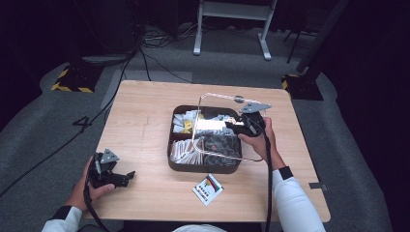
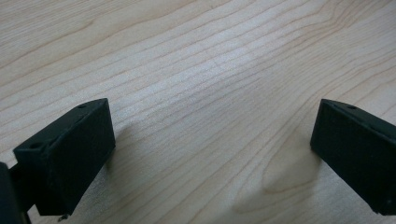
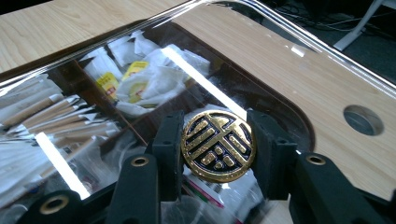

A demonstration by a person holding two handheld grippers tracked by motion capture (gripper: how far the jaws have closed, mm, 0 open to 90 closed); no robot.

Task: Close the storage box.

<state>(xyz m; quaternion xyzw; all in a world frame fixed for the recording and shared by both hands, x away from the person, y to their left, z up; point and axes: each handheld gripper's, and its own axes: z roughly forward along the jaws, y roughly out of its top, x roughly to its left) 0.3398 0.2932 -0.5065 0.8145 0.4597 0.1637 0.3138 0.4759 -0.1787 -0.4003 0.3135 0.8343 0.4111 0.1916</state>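
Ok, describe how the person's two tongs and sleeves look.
Both tongs are black: the left tongs and the right tongs each carry a grey three-cornered plate on top and trail a black cable. In the right gripper view the jaws are chunky black blocks on arms with brass-coloured rivets. The person wears white sleeves with dark cuffs.

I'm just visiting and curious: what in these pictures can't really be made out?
- Small packet print: too small, high view.
- Dark tray right compartments: glare on the clear lid, both views.
- Right gripper on the gold knob: its far side hidden.
- Left gripper: jaws cut off by the frame edge.
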